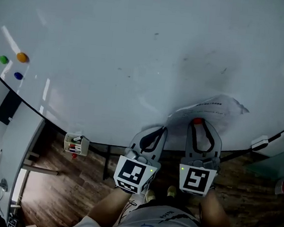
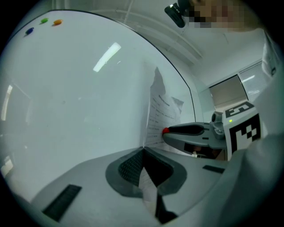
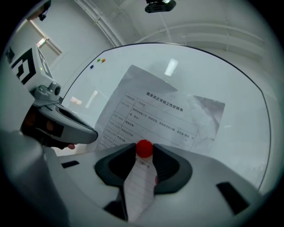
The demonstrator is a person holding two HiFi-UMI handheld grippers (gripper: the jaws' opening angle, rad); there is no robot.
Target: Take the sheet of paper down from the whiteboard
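Observation:
A printed sheet of paper (image 1: 217, 109) lies crumpled against the whiteboard (image 1: 112, 58) near its lower edge. A red magnet (image 1: 197, 121) sits on the sheet's lower part. My right gripper (image 1: 197, 123) is shut on that magnet, which fills the gap between its tips in the right gripper view (image 3: 144, 148). The sheet (image 3: 164, 115) spreads behind it. My left gripper (image 1: 163, 129) is just left of it, shut on the paper's lower left corner. In the left gripper view the paper (image 2: 160, 115) stands edge-on and runs down into the closed jaws (image 2: 143, 150).
Green (image 1: 4, 59), orange (image 1: 21, 57) and blue (image 1: 18, 75) magnets sit at the board's far left. A holder with markers (image 1: 75, 144) hangs under the board's edge. A white clip-like part (image 1: 260, 143) is at the board's right rim. Wooden floor lies below.

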